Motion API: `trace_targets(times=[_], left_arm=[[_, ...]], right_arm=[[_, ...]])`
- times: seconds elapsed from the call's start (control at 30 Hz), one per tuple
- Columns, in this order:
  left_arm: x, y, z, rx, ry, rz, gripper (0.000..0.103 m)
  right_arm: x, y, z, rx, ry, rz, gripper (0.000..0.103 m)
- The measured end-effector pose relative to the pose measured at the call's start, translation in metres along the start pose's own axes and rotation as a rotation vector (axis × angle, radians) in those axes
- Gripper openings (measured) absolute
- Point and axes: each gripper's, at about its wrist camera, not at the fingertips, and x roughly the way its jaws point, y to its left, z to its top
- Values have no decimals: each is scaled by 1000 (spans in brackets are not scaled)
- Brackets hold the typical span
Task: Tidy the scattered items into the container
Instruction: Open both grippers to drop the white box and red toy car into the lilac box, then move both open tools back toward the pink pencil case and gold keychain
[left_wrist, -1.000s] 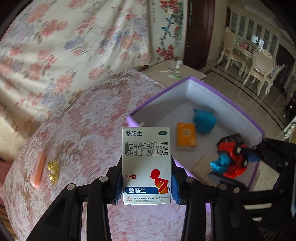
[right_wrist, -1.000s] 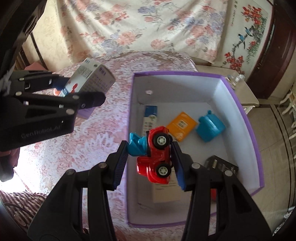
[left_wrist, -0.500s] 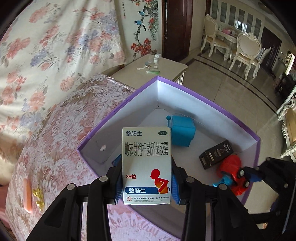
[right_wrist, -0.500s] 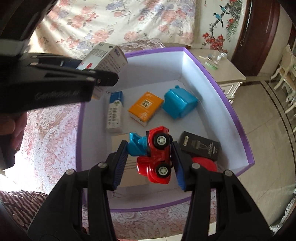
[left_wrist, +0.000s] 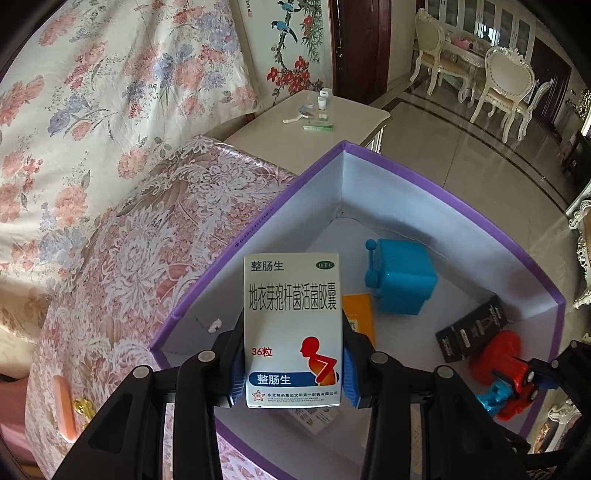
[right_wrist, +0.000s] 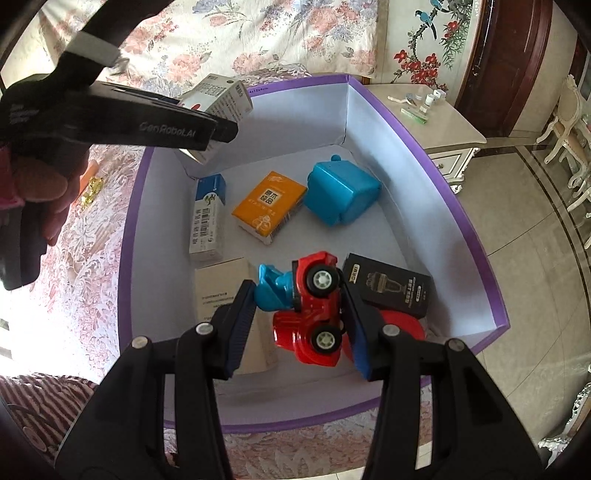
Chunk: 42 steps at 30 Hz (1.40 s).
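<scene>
Trouble here would come mostly from two loads arriving over one box at once. The left tongs (left_wrist: 293, 363) pinch a white medicine carton (left_wrist: 292, 328) upright by its lower sides, hanging above the near-left corner of the purple-edged container (right_wrist: 476, 236). The right tongs (right_wrist: 301, 314) are clamped on a red toy truck (right_wrist: 314, 314) with a blue scoop, held above the near end of the same container.

The container sits on a bench under a pink lace cloth (left_wrist: 147, 229) and already holds a blue plastic toy (right_wrist: 341, 194), an orange packet (right_wrist: 269, 206), a blue-and-white carton (right_wrist: 208, 218), a beige box (right_wrist: 229, 295), a black box (right_wrist: 391, 288) and a red disc (right_wrist: 402, 325).

If both were let go together, the truck would likely land on the black box or the red disc and could roll on its wheels and tip. The medicine carton hangs close to the container's left wall; released there, it might catch the rim and fall outside onto the cloth. The grip on the carton is low, so a quick tilt could swing its top. The two sets of tongs are near each other, and a careless descent could knock them together.

An orange bar (left_wrist: 64, 406) and a small gold piece (left_wrist: 83, 408) lie on the cloth outside, left of the container, not yet tidied.
</scene>
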Motion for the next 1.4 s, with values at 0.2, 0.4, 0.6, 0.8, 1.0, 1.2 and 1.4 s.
trace_targets(times=[0.2, 0.4, 0.6, 0.8, 1.0, 1.2, 1.4], left_arm=[[9, 4, 5, -10, 11, 0, 42], [15, 5, 9, 8, 17, 11, 42], [28, 5, 11, 28, 69, -23, 60], [25, 6, 5, 52, 40, 7, 86], [16, 9, -1, 39, 29, 6, 87], [5, 10, -10, 23, 14, -6, 87], [-7, 13, -21, 4, -3, -12, 87]], right_arm=[[3, -3, 4, -6, 4, -9, 50], [6, -4, 8, -24, 2, -14, 50], [15, -4, 14, -22, 32, 6, 53], [11, -2, 16, -28, 4, 24, 73], [9, -1, 17, -13, -5, 26, 73], [2, 1, 16, 0, -15, 24, 73], [-5, 7, 14, -2, -20, 17, 73]])
